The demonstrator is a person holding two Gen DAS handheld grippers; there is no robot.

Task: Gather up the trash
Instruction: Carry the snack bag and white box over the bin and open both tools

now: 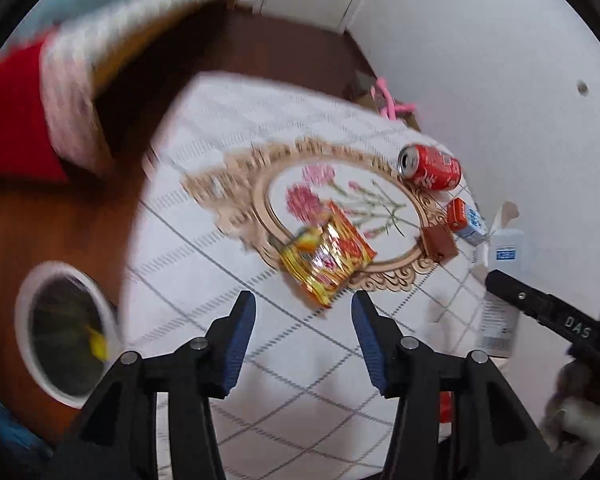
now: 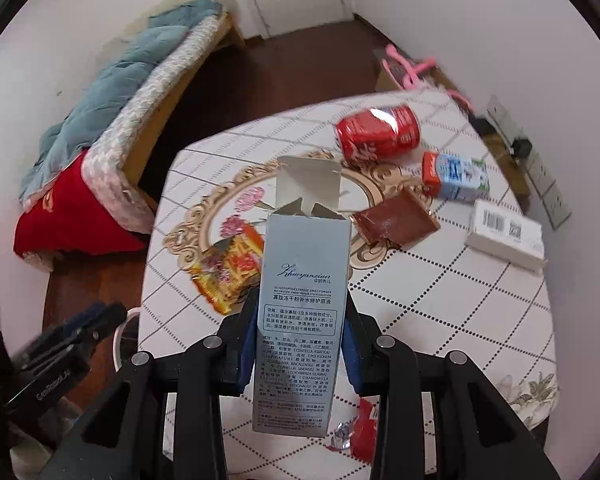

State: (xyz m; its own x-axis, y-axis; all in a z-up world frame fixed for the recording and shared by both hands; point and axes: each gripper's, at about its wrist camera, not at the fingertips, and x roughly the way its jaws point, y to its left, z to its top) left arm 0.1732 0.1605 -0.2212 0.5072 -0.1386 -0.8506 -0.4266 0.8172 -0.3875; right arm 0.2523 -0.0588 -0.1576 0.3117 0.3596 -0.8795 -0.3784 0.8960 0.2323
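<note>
Wooden flooring and white walls frame a small table (image 2: 440,296) under a white checked cloth printed with a gilt oval frame of pink flowers, which serves as the landmark. Off the table's left edge, on the floor, stands a white-rimmed bin (image 1: 66,332), low and within reach, probably so trash can be dropped straight in. Overlapping the frame's near-left rim lies a crinkled yellow-and-red snack wrapper (image 1: 326,258), and the left gripper (image 1: 303,322) hangs just short of it with jaws spread and nothing between them, likely lined up for the next pick. Over the frame's middle, the right gripper (image 2: 300,344) pinches a tall silver carton (image 2: 300,308) by its long sides, top flaps open; script on it reads roughly "Zhueyanziuer" above dense Chinese text, and gripping the narrow faces keeps the light box from crumpling. At the frame's far-right rim a red soda can (image 2: 378,132) lies on its side, with a flat brown packet (image 2: 396,220) and an orange-and-blue drink carton (image 2: 456,178) just right of it. Rightmost rests a white barcoded box (image 2: 506,238).
</note>
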